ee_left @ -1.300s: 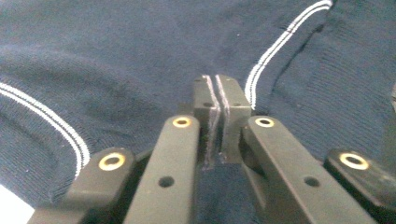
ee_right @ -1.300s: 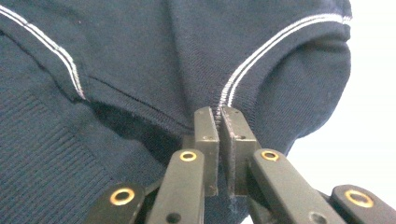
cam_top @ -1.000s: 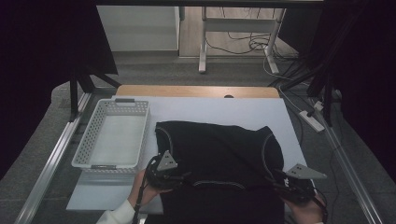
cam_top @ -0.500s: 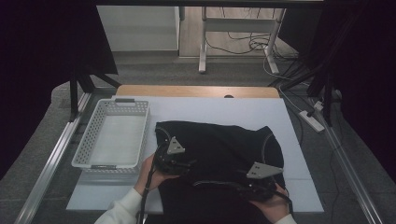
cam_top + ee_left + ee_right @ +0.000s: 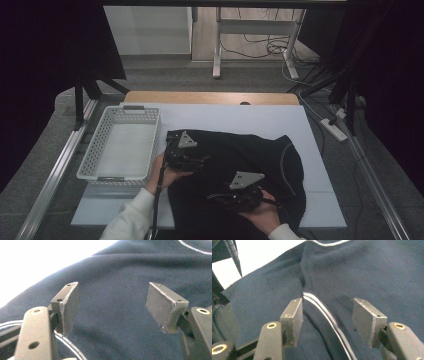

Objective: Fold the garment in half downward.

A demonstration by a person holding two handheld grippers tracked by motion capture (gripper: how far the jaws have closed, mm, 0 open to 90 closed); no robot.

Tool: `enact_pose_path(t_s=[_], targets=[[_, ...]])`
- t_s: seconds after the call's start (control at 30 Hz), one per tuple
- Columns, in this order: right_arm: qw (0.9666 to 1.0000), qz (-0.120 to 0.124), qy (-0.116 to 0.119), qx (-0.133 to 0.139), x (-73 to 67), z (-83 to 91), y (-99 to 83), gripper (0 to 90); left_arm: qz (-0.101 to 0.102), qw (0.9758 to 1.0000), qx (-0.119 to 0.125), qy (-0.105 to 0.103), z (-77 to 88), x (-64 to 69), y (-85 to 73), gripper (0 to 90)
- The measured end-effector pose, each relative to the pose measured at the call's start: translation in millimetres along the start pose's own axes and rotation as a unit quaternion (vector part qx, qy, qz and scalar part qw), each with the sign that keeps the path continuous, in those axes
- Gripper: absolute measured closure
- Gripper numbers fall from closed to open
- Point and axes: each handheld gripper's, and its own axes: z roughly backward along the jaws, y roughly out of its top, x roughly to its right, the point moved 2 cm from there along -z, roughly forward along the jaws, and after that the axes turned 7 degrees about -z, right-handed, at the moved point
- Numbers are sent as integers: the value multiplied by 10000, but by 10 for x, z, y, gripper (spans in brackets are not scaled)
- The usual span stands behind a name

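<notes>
A dark sweatshirt (image 5: 235, 175) lies partly folded mid-table. Left claw (image 5: 200, 161) at nine o'clock and right claw (image 5: 220, 197) at six have just been opening, both holding nothing; folding looks unfinished.

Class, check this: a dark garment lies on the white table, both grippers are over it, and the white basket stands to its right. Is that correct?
Not quite. In the high view the white basket stands to the left of the dark garment, not its right. The rest holds.
</notes>
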Motion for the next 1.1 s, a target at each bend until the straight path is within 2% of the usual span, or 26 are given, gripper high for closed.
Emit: enact_pose_path(t_s=[0.1, 0.27, 0.43, 0.5, 0.57, 0.67, 0.83, 0.97, 1.1], targets=[[9998, 134, 44, -116, -67, -119, 49, 420, -19, 10000, 1, 50, 36, -8, -19, 278], [9991, 286, 175, -260, -154, -259, 73, 480, -9, 10000, 13, 79, 60, -22, -19, 276], [9980, 456, 80, -439, -200, -385, 87, 535, -34, 10000, 25, 84, 80, -11, -9, 274], [9976, 492, -4, -491, -198, -414, 89, 590, -30, 9999, 51, 93, 102, -12, -3, 272], [9975, 512, -76, -491, -191, -416, 92, 684, -19, 9999, 82, 98, 128, -20, -2, 272], [9978, 470, -7, -464, -168, -388, 95, 790, 16, 9999, 121, 122, 158, -38, -8, 272], [9975, 618, 51, -336, -242, -289, 96, 810, 38, 9998, 105, 152, 174, -57, -32, 271], [9975, 690, 116, -104, -359, -90, 105, 813, 63, 9998, 122, 168, 176, -68, -36, 270], [9974, 691, 212, -6, -447, 95, 63, 813, 69, 9997, 135, 196, 189, -72, -35, 270]])
